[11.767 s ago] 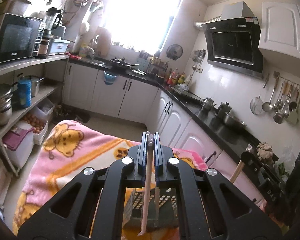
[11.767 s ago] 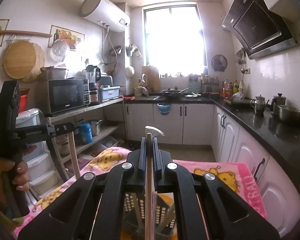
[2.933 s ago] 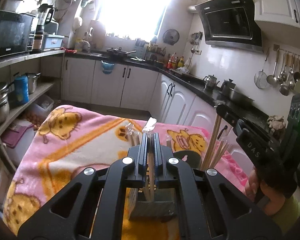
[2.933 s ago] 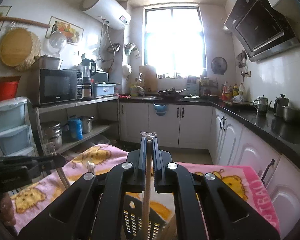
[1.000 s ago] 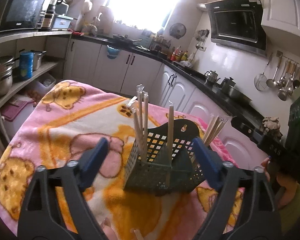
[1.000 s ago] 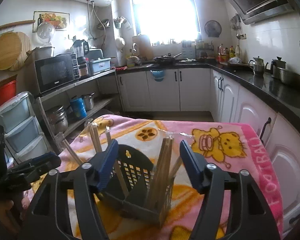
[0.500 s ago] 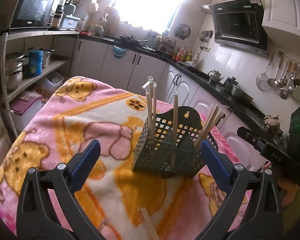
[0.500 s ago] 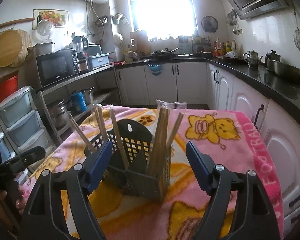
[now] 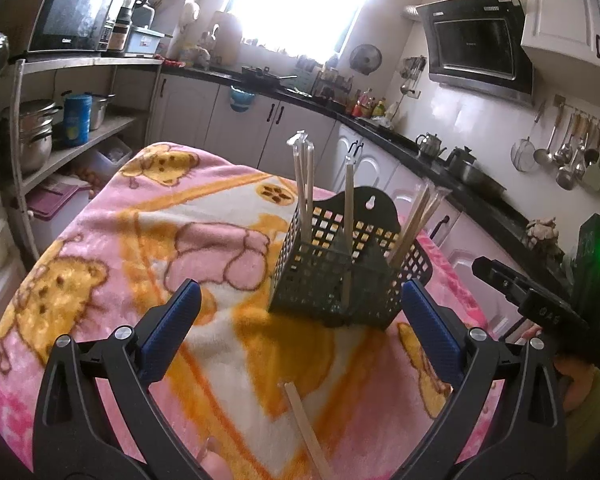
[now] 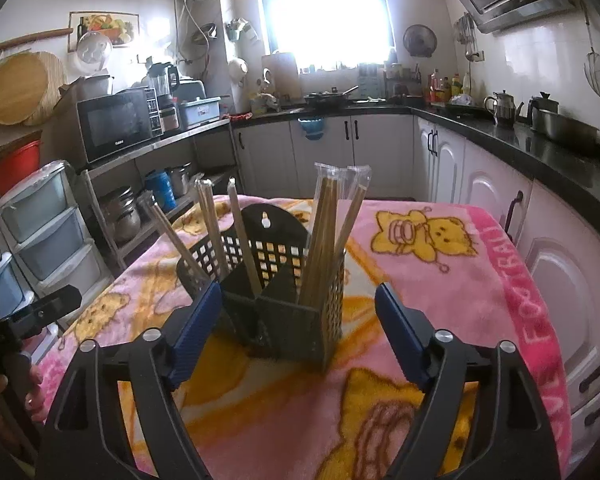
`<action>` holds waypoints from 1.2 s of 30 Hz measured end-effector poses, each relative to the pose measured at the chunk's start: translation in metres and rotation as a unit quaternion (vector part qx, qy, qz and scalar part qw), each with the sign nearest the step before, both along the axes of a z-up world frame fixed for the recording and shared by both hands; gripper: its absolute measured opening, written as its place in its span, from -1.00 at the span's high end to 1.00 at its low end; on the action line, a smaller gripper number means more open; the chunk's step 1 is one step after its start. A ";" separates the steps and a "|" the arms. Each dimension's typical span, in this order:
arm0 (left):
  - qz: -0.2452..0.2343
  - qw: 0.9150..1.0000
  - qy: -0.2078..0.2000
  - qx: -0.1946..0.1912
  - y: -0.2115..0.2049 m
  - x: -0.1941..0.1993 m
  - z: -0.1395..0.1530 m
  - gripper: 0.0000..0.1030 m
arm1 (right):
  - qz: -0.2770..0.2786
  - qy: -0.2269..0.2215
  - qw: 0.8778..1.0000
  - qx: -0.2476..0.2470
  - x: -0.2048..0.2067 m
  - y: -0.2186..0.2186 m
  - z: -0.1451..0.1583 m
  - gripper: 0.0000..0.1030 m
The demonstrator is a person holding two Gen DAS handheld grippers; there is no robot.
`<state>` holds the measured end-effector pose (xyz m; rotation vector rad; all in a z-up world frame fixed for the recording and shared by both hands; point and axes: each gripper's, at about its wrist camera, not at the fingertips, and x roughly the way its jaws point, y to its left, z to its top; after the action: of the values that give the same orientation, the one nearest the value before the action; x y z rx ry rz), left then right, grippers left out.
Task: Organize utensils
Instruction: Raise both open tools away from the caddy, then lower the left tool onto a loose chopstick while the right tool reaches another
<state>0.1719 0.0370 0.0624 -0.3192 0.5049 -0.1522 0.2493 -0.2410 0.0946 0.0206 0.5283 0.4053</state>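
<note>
A dark perforated utensil basket (image 9: 332, 276) stands on the pink cartoon blanket (image 9: 140, 224). It holds several wrapped chopstick pairs (image 9: 304, 184) standing upright or leaning in its compartments. It also shows in the right wrist view (image 10: 284, 296) with chopsticks (image 10: 328, 224). One loose chopstick (image 9: 304, 428) lies on the blanket in front of my left gripper (image 9: 300, 300), which is open and empty, short of the basket. My right gripper (image 10: 298, 300) is open and empty, with the basket between and just beyond its fingertips.
The other gripper and hand show at the right edge of the left view (image 9: 540, 312) and at the left edge of the right view (image 10: 16, 328). Kitchen cabinets (image 10: 452, 160) and a black counter run behind. Shelves with pots and a microwave (image 10: 116, 124) stand left.
Both grippers opened, let go of their chopsticks into the basket, and pulled back. A loose chopstick on the blanket has come into the left view.
</note>
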 end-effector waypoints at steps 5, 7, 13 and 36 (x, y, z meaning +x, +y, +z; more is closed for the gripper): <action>0.005 1.000 0.003 0.008 -0.001 -0.007 -0.008 -0.78 | 0.002 0.006 1.000 -0.004 -0.009 0.000 -0.009 -0.52; 0.006 1.000 0.008 0.008 -0.001 -0.009 -0.012 -0.78 | 0.003 0.010 1.000 -0.004 -0.012 0.001 -0.012 -0.52; 0.004 1.000 0.010 0.012 -0.003 -0.014 -0.021 -0.78 | 0.007 0.018 1.000 -0.015 -0.015 0.004 -0.021 -0.52; -0.035 0.996 0.084 0.025 -0.040 -0.010 -0.069 -0.78 | -0.024 0.092 0.995 -0.012 -0.034 -0.026 -0.077 -0.52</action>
<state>0.1621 -0.0030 -0.0064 -0.2658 0.6854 -0.1815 0.2152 -0.2665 0.0173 0.0480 0.7128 0.3526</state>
